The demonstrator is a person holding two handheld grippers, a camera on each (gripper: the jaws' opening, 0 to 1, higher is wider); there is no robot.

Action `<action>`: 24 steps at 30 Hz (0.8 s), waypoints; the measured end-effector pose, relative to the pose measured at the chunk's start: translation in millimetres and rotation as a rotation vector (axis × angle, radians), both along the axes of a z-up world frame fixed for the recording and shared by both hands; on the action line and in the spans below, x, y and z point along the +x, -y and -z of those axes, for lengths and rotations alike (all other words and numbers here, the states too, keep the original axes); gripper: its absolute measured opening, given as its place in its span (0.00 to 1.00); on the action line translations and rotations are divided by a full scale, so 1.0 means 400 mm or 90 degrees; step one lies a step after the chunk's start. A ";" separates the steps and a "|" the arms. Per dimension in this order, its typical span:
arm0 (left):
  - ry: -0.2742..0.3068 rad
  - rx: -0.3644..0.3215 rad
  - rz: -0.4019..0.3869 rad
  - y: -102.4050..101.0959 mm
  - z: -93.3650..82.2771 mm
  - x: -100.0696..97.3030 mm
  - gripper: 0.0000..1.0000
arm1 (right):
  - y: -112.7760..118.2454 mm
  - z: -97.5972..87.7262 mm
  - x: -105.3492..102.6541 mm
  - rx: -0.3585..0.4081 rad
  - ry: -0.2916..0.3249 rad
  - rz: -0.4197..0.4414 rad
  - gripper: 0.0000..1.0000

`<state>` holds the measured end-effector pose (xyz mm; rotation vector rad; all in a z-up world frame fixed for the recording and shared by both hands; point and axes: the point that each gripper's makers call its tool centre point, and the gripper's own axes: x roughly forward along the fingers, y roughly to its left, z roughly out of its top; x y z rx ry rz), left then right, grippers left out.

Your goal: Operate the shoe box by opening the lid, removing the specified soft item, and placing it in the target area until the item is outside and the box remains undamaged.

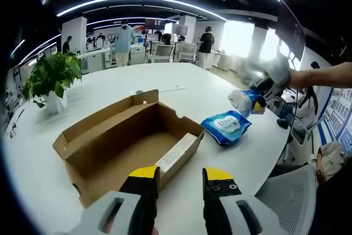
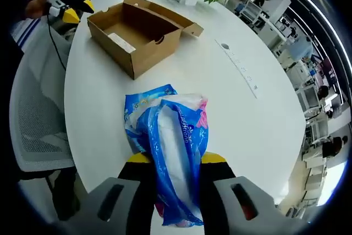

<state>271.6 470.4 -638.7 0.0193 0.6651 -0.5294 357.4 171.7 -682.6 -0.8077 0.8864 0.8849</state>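
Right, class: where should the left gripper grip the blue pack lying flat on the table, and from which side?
Probably take the blue pack by its near short edge, coming low from the box side: it lies flat and soft, and that edge faces the left gripper, which is open.

white table [image 1: 181, 86]: open box [image 1: 124, 138], blue pkt [image 1: 225, 126], plant [image 1: 50, 81].

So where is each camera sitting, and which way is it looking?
Left gripper view: rides on the left gripper, looking across the white table at the open shoe box; its own yellow-tipped fingers show, apart and empty.
Right gripper view: rides on the right gripper, looking down over the table towards the box; its fingers pinch a blue soft pack.
Shared: the box, table, potted plant, blue wipes pack, and each other's gripper.
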 end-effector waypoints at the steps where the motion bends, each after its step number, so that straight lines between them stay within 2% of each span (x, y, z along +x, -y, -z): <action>1: 0.000 0.000 0.001 0.004 0.000 0.000 0.31 | 0.014 0.005 -0.004 0.000 -0.002 0.006 0.25; 5: -0.002 -0.001 0.000 0.022 -0.001 -0.002 0.31 | 0.053 0.019 -0.023 -0.013 -0.004 0.010 0.25; 8: -0.013 -0.019 -0.008 0.030 0.003 -0.003 0.31 | 0.094 0.032 -0.036 -0.018 -0.011 0.020 0.25; 13: -0.018 -0.015 -0.007 0.043 0.014 -0.006 0.31 | 0.145 0.046 -0.060 -0.022 -0.018 0.038 0.25; 24: -0.022 -0.006 -0.002 0.070 0.007 0.003 0.31 | 0.237 0.095 -0.107 -0.041 -0.043 0.057 0.25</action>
